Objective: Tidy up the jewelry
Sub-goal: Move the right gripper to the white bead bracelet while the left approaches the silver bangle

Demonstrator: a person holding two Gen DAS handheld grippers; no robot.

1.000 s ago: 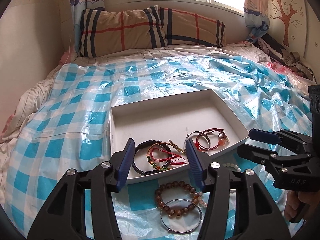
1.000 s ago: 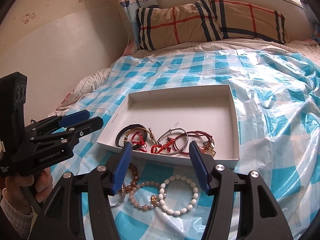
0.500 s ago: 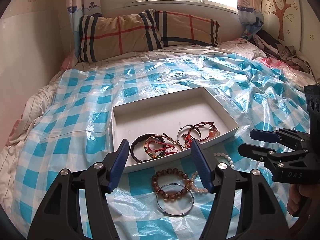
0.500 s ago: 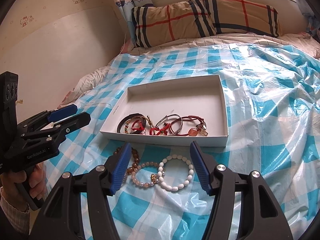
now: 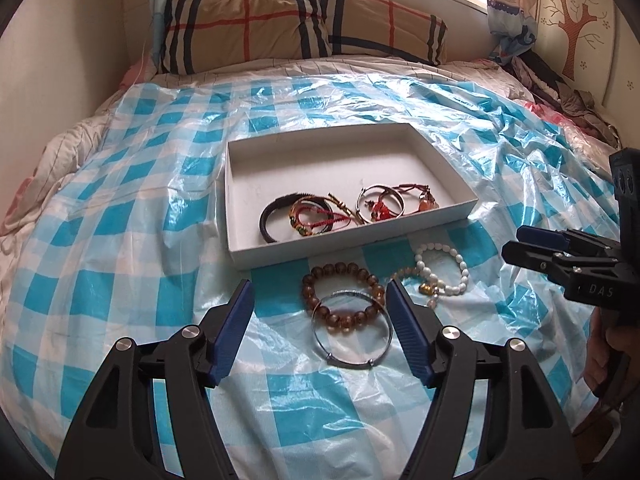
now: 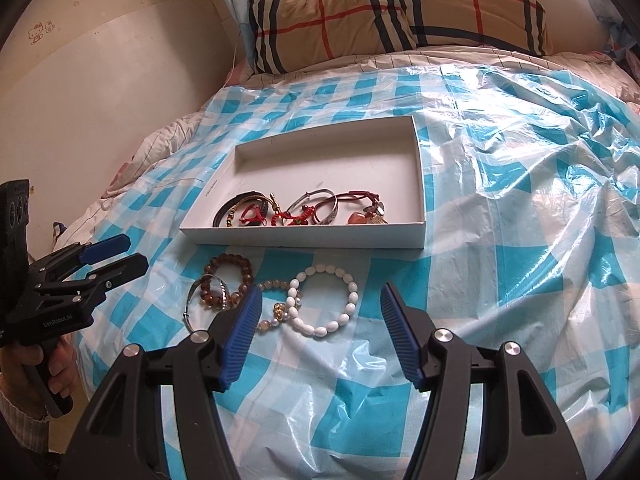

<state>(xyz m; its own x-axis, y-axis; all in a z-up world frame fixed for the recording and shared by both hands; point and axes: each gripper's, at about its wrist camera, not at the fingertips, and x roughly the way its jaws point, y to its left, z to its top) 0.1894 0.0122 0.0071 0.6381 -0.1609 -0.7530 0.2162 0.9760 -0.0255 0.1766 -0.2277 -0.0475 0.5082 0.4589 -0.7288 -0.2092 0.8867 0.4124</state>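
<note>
So there's a shallow white box (image 5: 460, 210) sitting on the bed, open, with a dark band bracelet (image 5: 269, 216), red cord bracelets (image 5: 320, 216) and a silver bangle (image 5: 380, 204) tangled along its near side. Just in front of it, flat on the sheet: a brown bead bracelet (image 5: 340, 276) overlapped by a thin silver bangle (image 5: 352, 360), plus a pinkish bead bracelet (image 6: 270, 286) touching a white bead bracelet (image 6: 348, 308).

One white tray (image 5: 460, 210), four bracelets (image 5: 340, 296) on the checked sheet (image 5: 120, 280), two plaid pillows (image 5: 248, 24), two grippers (image 5: 318, 296).
</note>
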